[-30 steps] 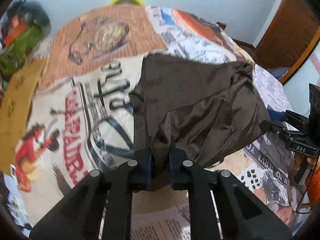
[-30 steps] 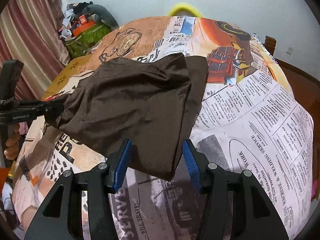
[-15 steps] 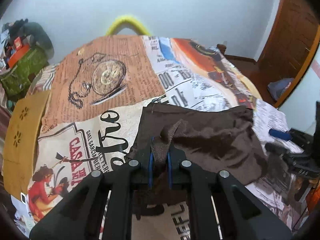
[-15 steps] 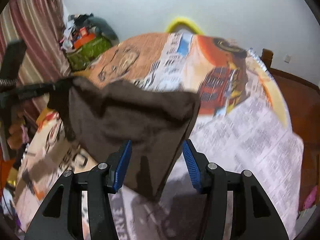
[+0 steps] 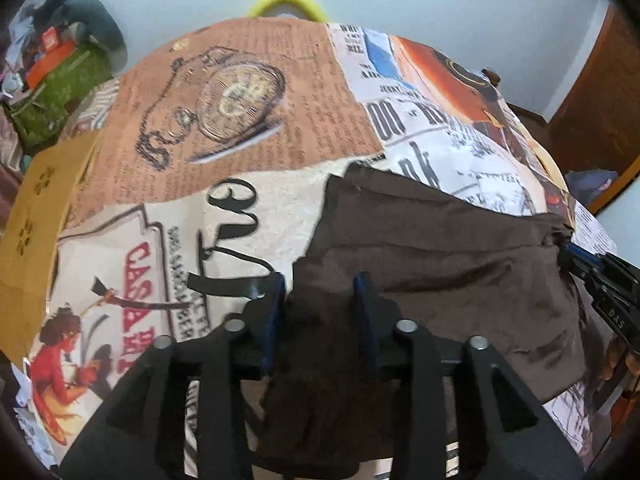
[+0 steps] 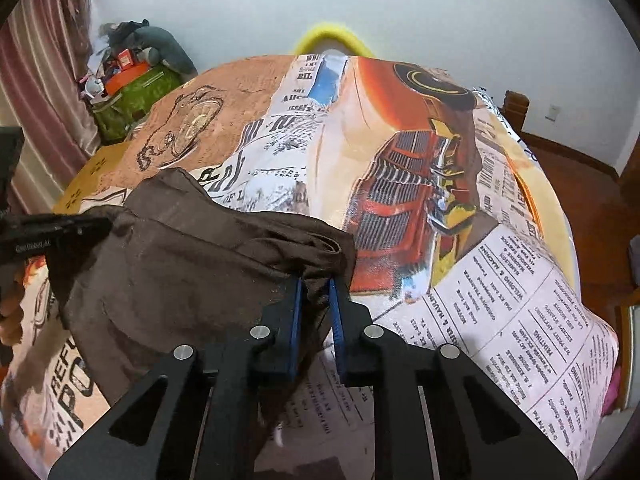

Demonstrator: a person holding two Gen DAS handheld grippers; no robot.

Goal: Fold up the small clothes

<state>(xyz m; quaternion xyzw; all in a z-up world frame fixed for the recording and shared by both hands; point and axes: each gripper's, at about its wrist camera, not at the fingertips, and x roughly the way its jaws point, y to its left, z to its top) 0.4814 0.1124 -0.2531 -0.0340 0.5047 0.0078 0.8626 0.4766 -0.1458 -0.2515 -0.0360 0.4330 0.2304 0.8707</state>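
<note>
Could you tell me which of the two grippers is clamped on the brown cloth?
The right gripper: its blue pads pinch a bunched corner of the cloth. The left gripper stands open, with cloth lying loose between its fingers.

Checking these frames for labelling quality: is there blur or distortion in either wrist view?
Left wrist: slight motion blur on the tablecloth print; strong fisheye bulge, dark corners. Right wrist: sharper, newsprint by the brown garment is legible; same fisheye curvature.
</note>
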